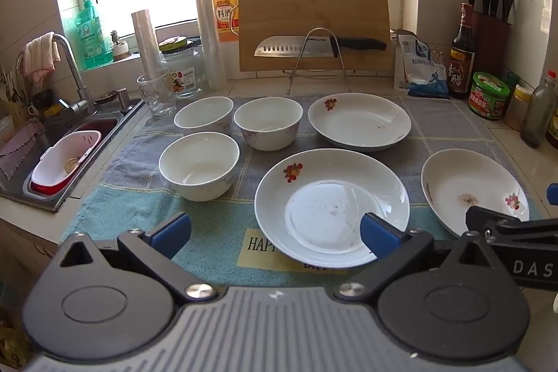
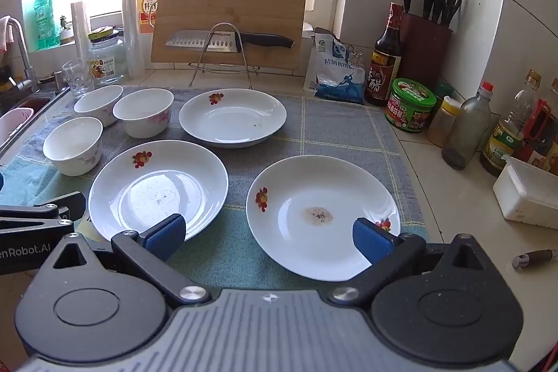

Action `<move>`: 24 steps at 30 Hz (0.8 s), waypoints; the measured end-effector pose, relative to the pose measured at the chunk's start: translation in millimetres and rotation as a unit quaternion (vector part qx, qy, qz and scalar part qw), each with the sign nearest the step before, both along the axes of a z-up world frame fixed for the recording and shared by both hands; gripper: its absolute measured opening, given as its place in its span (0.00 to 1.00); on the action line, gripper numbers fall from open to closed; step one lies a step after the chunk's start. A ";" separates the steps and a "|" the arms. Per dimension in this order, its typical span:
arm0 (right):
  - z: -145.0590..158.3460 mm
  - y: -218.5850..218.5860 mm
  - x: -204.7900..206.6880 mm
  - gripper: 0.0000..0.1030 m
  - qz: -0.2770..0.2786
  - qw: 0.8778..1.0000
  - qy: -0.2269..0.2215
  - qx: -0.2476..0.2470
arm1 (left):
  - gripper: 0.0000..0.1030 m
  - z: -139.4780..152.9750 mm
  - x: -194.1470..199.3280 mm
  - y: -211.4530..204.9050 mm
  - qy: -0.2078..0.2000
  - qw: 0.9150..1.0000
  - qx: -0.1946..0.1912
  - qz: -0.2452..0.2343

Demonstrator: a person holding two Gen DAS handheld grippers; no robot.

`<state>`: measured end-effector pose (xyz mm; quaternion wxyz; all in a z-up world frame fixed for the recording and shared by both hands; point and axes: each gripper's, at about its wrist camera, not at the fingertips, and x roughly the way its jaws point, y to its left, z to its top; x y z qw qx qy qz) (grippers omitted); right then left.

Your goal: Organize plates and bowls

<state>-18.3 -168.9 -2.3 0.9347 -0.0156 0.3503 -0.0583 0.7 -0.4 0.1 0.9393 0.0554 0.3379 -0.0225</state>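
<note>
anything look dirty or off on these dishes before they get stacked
Yes. The near right plate has a brownish dried stain with dark specks at its centre. The far plate has a small speck, and the near left plate a faint dusty film. The bowls look clean.

The beige tiled bench (image 2: 450, 194) carries a blue-grey checked cloth mat (image 2: 334, 124) mid-frame. On the mat lie three white floral plates (image 2: 157, 187) (image 2: 322, 215) (image 2: 232, 115) and, at left, three white bowls (image 2: 73, 145).
</note>
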 end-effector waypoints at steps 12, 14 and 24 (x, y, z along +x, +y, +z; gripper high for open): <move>-1.5 1.2 -1.5 1.00 0.001 1.000 -0.003 0.002 | 0.99 6.5 -1.6 0.5 -0.003 1.000 -0.001 0.004; 0.8 2.0 -1.3 1.00 0.002 1.000 -0.003 0.002 | 0.99 5.3 -0.9 0.7 -0.004 1.000 0.000 0.004; 0.8 0.2 -2.7 1.00 0.003 1.000 -0.005 0.002 | 0.99 1.7 -4.4 3.3 -0.009 1.000 0.002 0.006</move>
